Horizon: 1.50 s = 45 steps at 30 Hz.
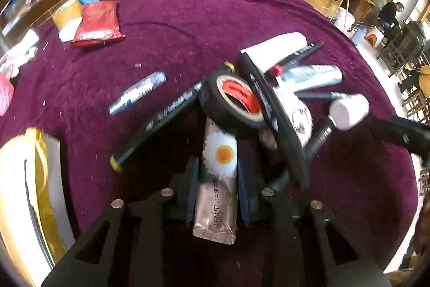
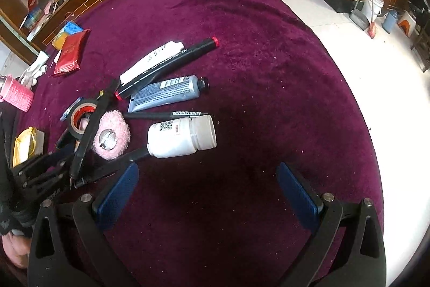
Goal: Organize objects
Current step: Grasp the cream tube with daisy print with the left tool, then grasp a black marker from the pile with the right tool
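The left tongs [image 1: 217,179] pinch a rose-gold hand cream tube [image 1: 217,179] between their blue pads, gripping it around the daisy print with the crimped tail hanging back toward the camera. The tube's cap end points forward, tucked under a roll of black tape [image 1: 231,101] just ahead of the tips, so the step in hand looks like drawing the tube out of the pile.

To do it well, pull the tube straight back along its own length, low over the purple cloth of the counter [image 2: 268,58], rather than lifting. A lift would likely tip the tape roll and the black strap [image 1: 279,136] leaning on it to the right of the tips. The black marker [image 1: 158,123] lying slantwise left of the tips is close, so keep the tongs from swinging that way.

The grip sits on the soft body, so hold firmly but without crushing it.

The right tongs [image 2: 209,192] stand spread wide and empty over bare cloth, with the white bottle [image 2: 182,136] just ahead of their left pad. Keeping them there avoids crowding the pull.
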Available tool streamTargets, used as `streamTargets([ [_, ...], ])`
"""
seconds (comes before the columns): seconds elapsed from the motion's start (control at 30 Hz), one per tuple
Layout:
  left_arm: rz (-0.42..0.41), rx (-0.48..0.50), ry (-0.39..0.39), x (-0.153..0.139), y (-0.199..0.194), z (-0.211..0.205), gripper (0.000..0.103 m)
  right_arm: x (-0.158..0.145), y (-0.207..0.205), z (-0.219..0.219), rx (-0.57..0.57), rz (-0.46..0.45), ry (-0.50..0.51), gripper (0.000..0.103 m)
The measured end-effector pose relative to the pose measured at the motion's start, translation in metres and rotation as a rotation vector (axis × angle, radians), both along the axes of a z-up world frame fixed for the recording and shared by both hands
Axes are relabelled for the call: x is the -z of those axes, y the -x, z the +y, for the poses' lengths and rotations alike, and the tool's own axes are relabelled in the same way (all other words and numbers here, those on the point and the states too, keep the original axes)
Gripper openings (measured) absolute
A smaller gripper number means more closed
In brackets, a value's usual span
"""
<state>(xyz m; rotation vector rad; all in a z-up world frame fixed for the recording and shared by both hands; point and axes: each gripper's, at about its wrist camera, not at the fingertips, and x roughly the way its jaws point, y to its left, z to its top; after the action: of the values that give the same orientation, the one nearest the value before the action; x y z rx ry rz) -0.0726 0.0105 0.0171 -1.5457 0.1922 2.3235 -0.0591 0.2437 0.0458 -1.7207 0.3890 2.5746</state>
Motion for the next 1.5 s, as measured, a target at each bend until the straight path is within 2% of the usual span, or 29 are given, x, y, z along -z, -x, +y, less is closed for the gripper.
streamTargets([
  [0.1,-0.015,-0.027,-0.048,-0.005,-0.018,-0.011,0.021,0.0,0.003,-0.001,-0.011,0.0,0.008,0.103],
  [0.3,-0.046,-0.094,-0.095,-0.005,-0.048,-0.03,0.02,0.0,0.008,-0.012,-0.048,0.003,0.012,0.103],
  [0.4,-0.054,-0.111,-0.082,0.003,-0.056,-0.031,0.02,-0.003,0.011,-0.024,-0.079,0.008,0.014,0.103],
  [0.53,-0.031,-0.122,-0.063,0.004,-0.047,-0.023,0.021,-0.008,0.015,-0.041,-0.117,0.02,0.006,0.103],
  [0.7,0.022,-0.132,-0.044,0.006,-0.04,-0.015,0.021,-0.009,0.018,-0.058,-0.149,0.017,0.009,0.103],
  [0.87,-0.002,-0.16,-0.126,0.0,-0.055,-0.033,0.02,-0.021,0.023,-0.073,-0.195,0.052,0.003,0.103],
  [1.03,0.002,-0.234,-0.234,-0.023,-0.073,-0.064,0.021,-0.027,0.039,-0.087,-0.21,0.055,0.09,0.102],
  [1.13,0.018,-0.267,-0.28,-0.037,-0.086,-0.08,0.021,-0.025,0.053,-0.101,-0.227,0.047,0.13,0.098],
  [1.2,0.022,-0.287,-0.306,-0.042,-0.095,-0.09,0.021,-0.022,0.061,-0.112,-0.234,0.037,0.142,0.092],
  [1.27,0.027,-0.31,-0.313,-0.046,-0.103,-0.103,0.021,-0.018,0.07,-0.123,-0.243,0.023,0.145,0.08],
  [1.3,0.027,-0.319,-0.31,-0.046,-0.105,-0.108,0.021,-0.014,0.075,-0.13,-0.243,0.005,0.133,0.078],
  [1.37,0.036,-0.34,-0.308,-0.049,-0.111,-0.119,0.021,-0.005,0.084,-0.14,-0.235,-0.031,0.122,0.06],
  [1.5,0.068,-0.364,-0.306,-0.055,-0.12,-0.137,0.021,0.012,0.092,-0.155,-0.231,-0.079,0.051,0.052],
])
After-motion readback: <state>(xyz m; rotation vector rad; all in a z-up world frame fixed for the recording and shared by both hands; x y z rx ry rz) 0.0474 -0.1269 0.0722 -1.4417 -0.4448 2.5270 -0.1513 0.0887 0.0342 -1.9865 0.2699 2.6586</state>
